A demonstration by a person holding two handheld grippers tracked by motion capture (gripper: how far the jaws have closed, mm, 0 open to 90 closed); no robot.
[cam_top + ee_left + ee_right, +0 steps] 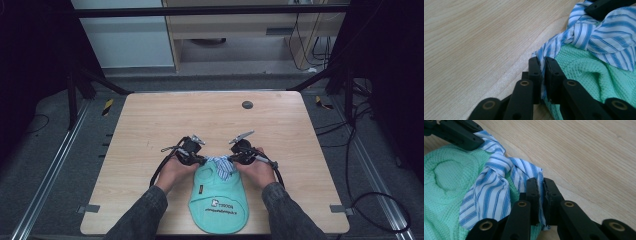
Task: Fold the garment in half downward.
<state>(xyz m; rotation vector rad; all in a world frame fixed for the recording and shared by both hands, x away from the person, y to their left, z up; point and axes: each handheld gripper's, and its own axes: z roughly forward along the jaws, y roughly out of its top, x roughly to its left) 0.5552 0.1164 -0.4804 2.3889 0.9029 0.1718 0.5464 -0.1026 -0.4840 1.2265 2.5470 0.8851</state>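
A small mint-green garment lies flat near the table's front edge, with white lettering at its lower end. At its far end sits a knotted blue-and-white striped collar. My left gripper is shut on the collar's left edge, where the striped cloth runs down between its jaws beside the green knit. My right gripper is shut on the collar's right edge, and the knot lies just left of its jaws with green fabric beyond. The two grippers face each other across the collar.
The light wooden table has a dark round plug near its far edge. Cables trail from both grippers. Black frame struts and floor cables surround the table.
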